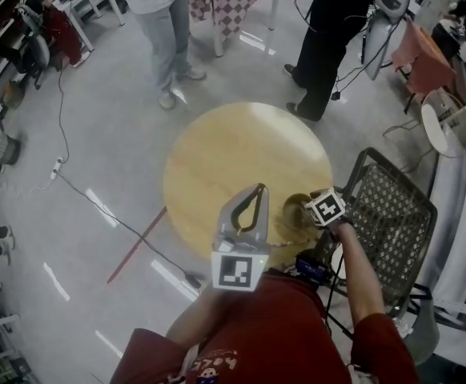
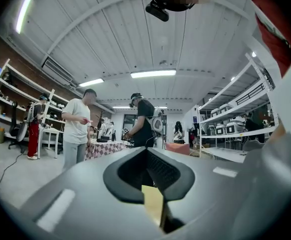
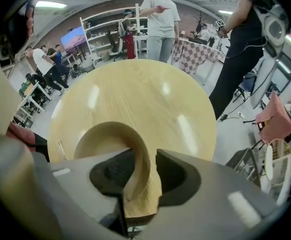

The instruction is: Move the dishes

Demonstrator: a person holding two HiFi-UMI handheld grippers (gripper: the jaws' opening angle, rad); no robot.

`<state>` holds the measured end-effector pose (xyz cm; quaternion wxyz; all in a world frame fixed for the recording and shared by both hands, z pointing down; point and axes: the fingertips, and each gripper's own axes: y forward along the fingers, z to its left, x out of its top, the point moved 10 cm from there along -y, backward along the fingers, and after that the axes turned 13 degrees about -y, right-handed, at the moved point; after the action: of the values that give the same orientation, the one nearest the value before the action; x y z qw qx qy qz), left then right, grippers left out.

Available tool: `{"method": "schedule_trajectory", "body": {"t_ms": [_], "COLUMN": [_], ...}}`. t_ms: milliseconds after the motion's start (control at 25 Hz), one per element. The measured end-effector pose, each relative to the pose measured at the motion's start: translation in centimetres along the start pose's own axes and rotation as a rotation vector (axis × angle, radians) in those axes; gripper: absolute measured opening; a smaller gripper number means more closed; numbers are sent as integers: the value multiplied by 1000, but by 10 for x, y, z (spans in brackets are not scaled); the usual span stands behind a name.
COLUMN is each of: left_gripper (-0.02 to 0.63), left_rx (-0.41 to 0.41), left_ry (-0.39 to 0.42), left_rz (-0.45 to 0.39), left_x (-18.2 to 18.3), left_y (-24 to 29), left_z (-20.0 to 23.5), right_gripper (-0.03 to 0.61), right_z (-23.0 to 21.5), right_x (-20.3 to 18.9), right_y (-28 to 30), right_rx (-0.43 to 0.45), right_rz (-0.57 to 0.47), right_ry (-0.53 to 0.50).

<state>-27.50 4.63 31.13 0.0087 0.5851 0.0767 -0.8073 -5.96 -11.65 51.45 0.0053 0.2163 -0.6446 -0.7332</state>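
Near-right on the round wooden surface (image 1: 233,154): one wooden bowl (image 3: 108,139), upright. Right gripper (image 3: 146,170), jaws spread, straddles its rim, one jaw inside, one outside. Left gripper (image 1: 258,190), jaws pressed together, over the surface's near edge.

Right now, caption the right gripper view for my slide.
Right gripper straddling the rim of a wooden bowl on a round wooden table.
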Motion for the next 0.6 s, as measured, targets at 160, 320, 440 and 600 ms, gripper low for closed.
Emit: {"method": "schedule_trajectory", "body": {"t_ms": [160, 320, 440, 600], "left_gripper": [6, 8, 6, 6], "left_rx": [4, 10, 16, 6], "left_ry": [-5, -18, -28, -10], "left_rz": [2, 6, 22, 18], "left_x": [-1, -6, -9, -11], "left_y": [3, 2, 3, 4], "left_z": [1, 3, 3, 2], "right_gripper": [90, 48, 44, 38], "right_z": [0, 5, 4, 3], "right_x": [-2, -6, -6, -9], "right_y": [4, 9, 8, 8], "right_rx": [8, 21, 22, 35], "right_rz": [10, 19, 6, -6], "right_ry": [3, 3, 17, 44]}}
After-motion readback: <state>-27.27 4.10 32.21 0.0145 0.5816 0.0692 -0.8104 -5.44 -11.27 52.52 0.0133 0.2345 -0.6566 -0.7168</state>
